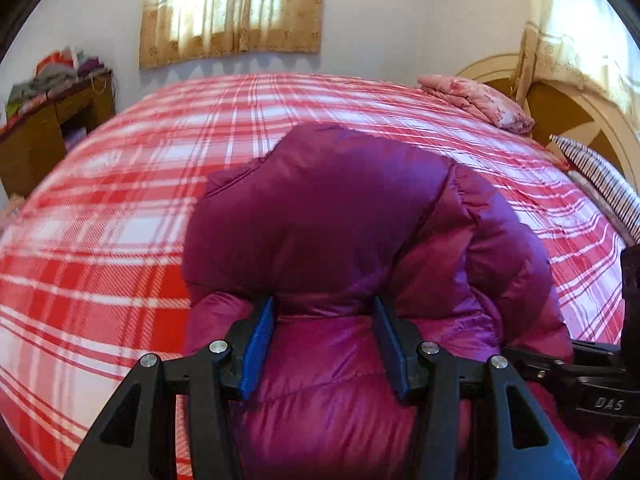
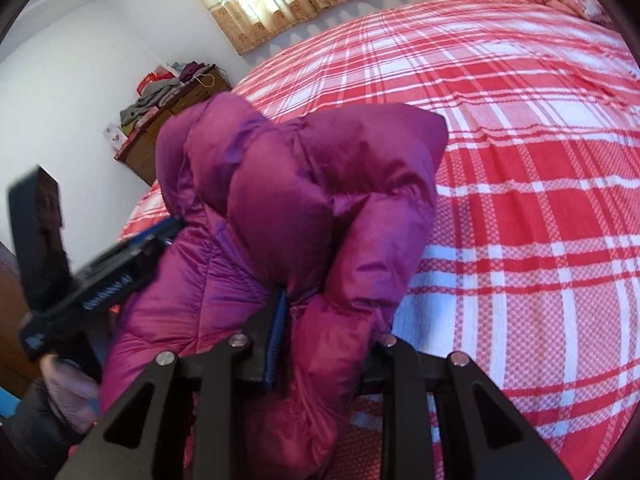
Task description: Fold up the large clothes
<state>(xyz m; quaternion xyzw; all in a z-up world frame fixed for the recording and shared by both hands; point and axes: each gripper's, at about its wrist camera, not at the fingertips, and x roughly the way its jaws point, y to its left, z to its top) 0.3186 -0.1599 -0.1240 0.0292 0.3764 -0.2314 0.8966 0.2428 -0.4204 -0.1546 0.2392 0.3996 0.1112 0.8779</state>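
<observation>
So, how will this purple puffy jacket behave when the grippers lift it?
The purple jacket probably flops: it droops over the right gripper. Its puffy quilting suggests lightness. The shiny fabric may slip from the left gripper.

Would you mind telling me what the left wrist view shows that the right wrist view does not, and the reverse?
Only the left wrist view shows the striped pillow at the bed's right edge, the wooden headboard behind it, and the left tongs with bulky jacket fabric between their fingers. Only the right wrist view shows the person's hand holding the other tool, and the right tongs closed into a fold of the jacket. Both share the purple down jacket, the red plaid bedspread, the folded pink quilt, the curtain and the cluttered cabinet.
</observation>
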